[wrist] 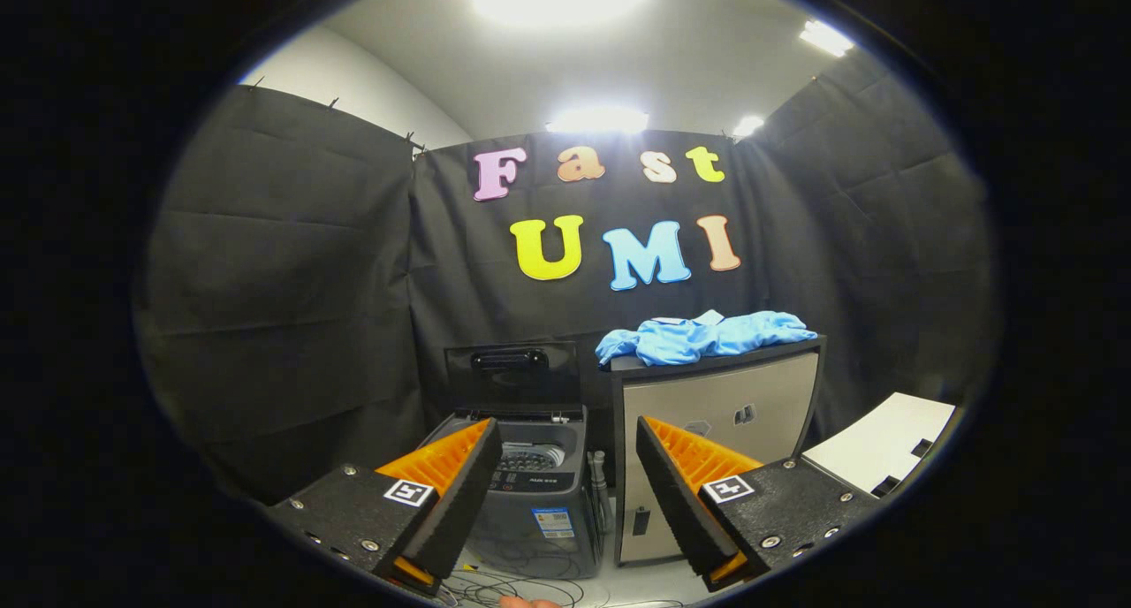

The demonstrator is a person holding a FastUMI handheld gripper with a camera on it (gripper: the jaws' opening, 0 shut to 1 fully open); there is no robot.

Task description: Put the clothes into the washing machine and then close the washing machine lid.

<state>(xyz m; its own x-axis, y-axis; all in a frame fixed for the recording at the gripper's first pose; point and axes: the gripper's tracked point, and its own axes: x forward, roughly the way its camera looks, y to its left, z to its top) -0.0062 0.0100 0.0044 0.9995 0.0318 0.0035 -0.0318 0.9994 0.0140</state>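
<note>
We are holding the gripper with its two fingers spread wide and nothing between them — they are pinching nothing, and the gap is looking straight out into the booth. Beyond the fingers, ahead and a little toward the left finger, the washing machine is standing on the floor with its lid raised upright at the back, a dark handle showing across the lid's upper part; we are seeing into the open top, where the drum is showing just past the left fingertip. A label is sitting on the machine's front, too small for us to make out. Just beside the machine, ahead of the right finger, a grey cabinet is standing taller than the washer, and the clothes — a crumpled light-blue bundle — are lying on its dark top, well beyond the fingertips and higher than them. Further off past the right finger, a white worktop is showing at an angle. Down below the fingers, loose cables are trailing across the pale floor in front of the washer, and a small bit of a hand is peeking in beneath them.
</note>
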